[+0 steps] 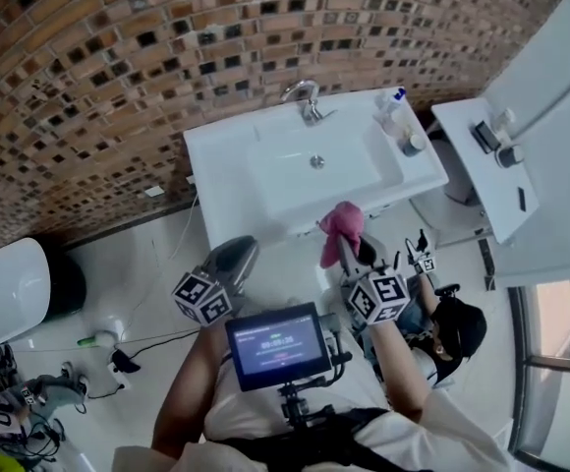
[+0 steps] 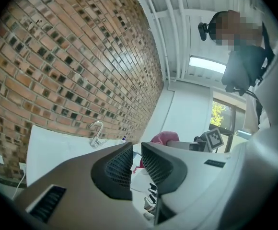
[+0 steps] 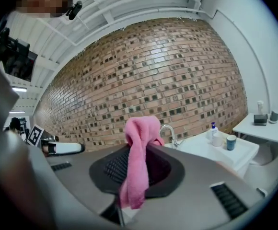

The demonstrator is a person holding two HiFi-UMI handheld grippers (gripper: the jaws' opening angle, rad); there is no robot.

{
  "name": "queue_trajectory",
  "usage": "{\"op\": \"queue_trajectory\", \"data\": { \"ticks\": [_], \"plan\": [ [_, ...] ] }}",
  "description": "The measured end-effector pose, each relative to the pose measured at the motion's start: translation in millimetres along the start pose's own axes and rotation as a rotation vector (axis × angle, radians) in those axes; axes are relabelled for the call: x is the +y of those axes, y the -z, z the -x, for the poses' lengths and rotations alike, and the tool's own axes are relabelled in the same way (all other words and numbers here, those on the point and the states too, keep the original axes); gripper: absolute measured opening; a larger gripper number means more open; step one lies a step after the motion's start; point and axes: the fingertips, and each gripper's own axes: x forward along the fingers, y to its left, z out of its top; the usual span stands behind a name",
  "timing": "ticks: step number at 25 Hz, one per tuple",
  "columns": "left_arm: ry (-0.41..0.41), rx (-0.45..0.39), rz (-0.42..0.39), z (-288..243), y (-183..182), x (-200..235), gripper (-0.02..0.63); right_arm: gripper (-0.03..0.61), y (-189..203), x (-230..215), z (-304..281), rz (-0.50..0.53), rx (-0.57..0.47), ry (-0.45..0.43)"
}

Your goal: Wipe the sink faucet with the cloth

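Right tongs (image 3: 138,169) are clamped on the pink cloth (image 3: 140,138), which flops over their tips. They're held up in front of the sink (image 1: 216,170), well short of the faucet (image 1: 307,98). Left tongs (image 2: 136,152) hang alongside, empty, jaws just a narrow slit apart. The faucet stands at the back rim against the brick wall (image 1: 88,67).

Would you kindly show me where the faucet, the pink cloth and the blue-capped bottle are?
faucet (image 1: 309,105): head view, on its chrome body.
pink cloth (image 3: 138,145): right gripper view, on the hanging fold.
blue-capped bottle (image 3: 213,132): right gripper view, on its white body.
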Motion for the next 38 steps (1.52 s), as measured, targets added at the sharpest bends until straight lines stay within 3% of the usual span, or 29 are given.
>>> {"op": "queue_trajectory", "data": {
  "ticks": [5, 11, 21, 29, 38],
  "plan": [
    [-0.074, 0.004, 0.030, 6.3, 36.9, -30.9, 0.057, 0.075, 18.6, -22.0, 39.9, -0.027, 0.030, -0.030],
    [-0.172, -0.028, 0.061, 27.4, 71.1, -37.6, 0.063, 0.075, 46.2, -37.1, 66.5, -0.020, 0.070, -0.061],
    [-0.167, -0.018, 0.092, 48.9, 77.7, -41.7, 0.097, 0.075, 64.0, -25.1, 85.2, -0.069, 0.065, -0.051],
    [-0.190, -0.020, 0.063, 80.8, 75.5, -31.5, 0.097, 0.075, 75.9, 9.4, 69.7, -0.046, 0.093, -0.087],
    [-0.237, -0.038, 0.055, 147.6, 47.7, 5.6, 0.097, 0.075, 92.4, 85.4, 30.3, -0.038, 0.113, -0.138]
  ]
}}
